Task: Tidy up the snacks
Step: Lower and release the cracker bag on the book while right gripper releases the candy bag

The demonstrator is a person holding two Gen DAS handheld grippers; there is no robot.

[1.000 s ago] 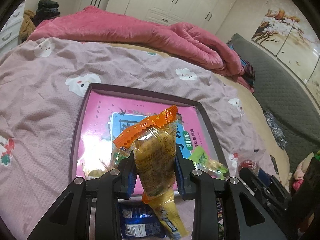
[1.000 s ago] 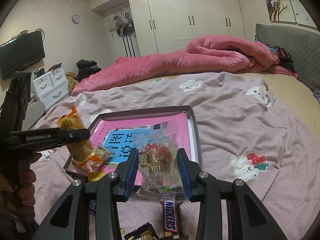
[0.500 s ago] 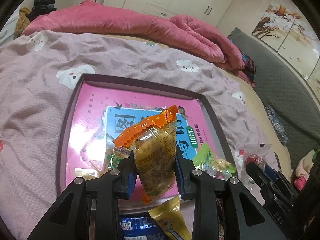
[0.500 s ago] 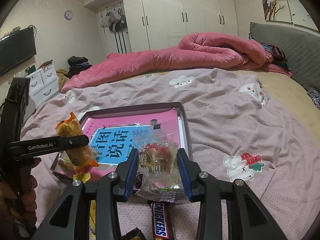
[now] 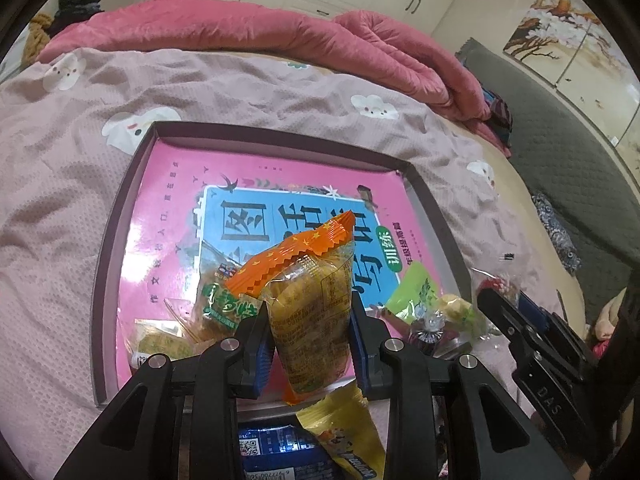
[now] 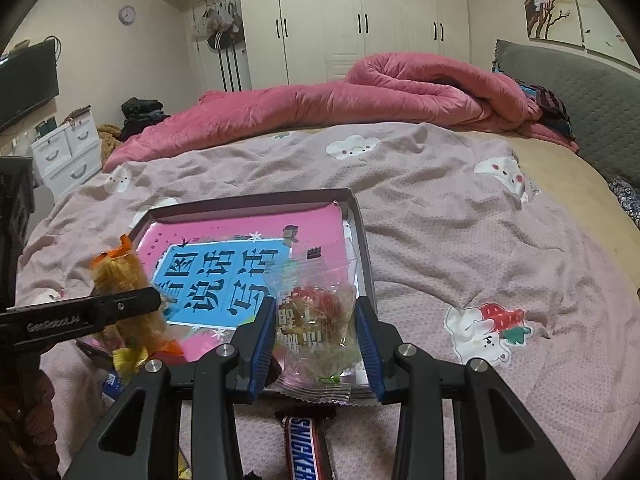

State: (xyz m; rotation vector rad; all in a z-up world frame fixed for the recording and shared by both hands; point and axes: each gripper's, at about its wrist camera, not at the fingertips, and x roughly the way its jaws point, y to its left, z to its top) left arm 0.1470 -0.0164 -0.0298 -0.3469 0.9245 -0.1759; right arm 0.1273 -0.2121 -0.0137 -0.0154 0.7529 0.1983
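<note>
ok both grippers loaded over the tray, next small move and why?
Probably lower the left gripper a little further and let go: its orange-topped snack pack hangs over the near end of the tray, beside snacks already lying there. The right gripper, clamped on a clear-wrapped snack, can follow.

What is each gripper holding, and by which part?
Left gripper: orange-topped snack packet, pinched across its middle. Right gripper: clear snack bag, pinched by its sides.

Both grippers share one build: the left gripper [image 5: 310,344] and right gripper [image 6: 316,342] have matte black angular arms with cut-out windows, silver round screws, and ribbed blue pads [image 6: 262,344] (white "GenRobot.AI" lettering marks one finger's side).
</note>
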